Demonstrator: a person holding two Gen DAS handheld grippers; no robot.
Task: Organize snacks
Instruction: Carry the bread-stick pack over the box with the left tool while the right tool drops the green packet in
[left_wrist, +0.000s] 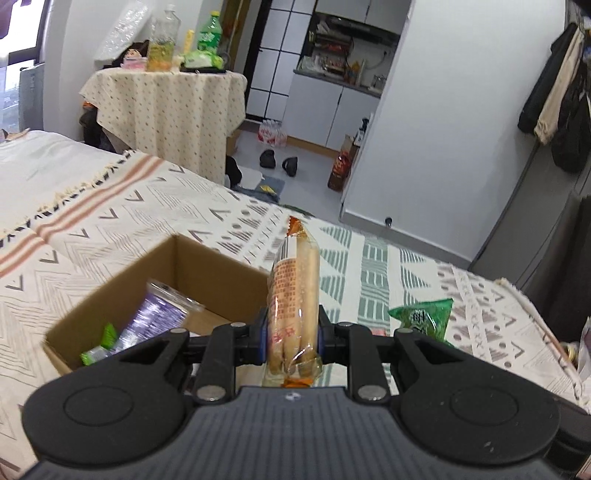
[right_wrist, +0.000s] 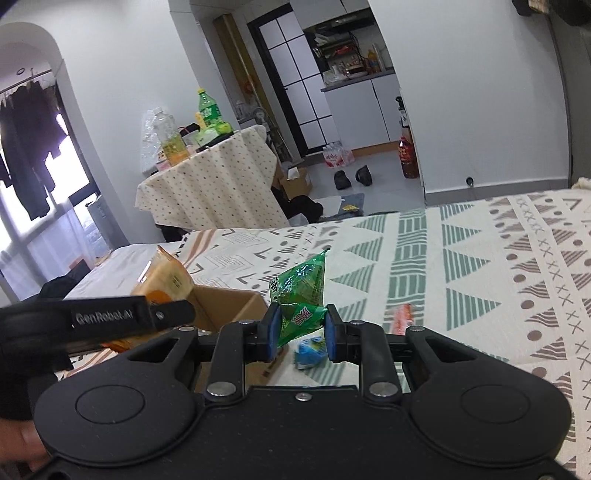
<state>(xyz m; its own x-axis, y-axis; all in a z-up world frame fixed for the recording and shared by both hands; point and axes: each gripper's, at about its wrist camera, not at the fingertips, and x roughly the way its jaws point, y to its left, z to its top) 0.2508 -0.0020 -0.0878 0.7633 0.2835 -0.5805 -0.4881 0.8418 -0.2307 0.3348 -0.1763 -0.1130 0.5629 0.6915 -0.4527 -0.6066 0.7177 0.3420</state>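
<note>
Left gripper (left_wrist: 291, 332), on its own camera, is clamped on a long orange snack packet (left_wrist: 293, 295); the cardboard box (left_wrist: 221, 273) sits just left of and below it. I'd swing left over the opening before letting go (the packet stands tall and could tip out).

Right gripper (right_wrist: 300, 328) pinches a green snack bag (right_wrist: 301, 295), box (right_wrist: 229, 306) to its left; I'd wait my turn.

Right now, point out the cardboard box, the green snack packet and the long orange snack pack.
cardboard box (left_wrist: 221, 264), left wrist view, far inner wall.
green snack packet (right_wrist: 301, 291), right wrist view, middle.
long orange snack pack (left_wrist: 291, 291), left wrist view, middle.
</note>
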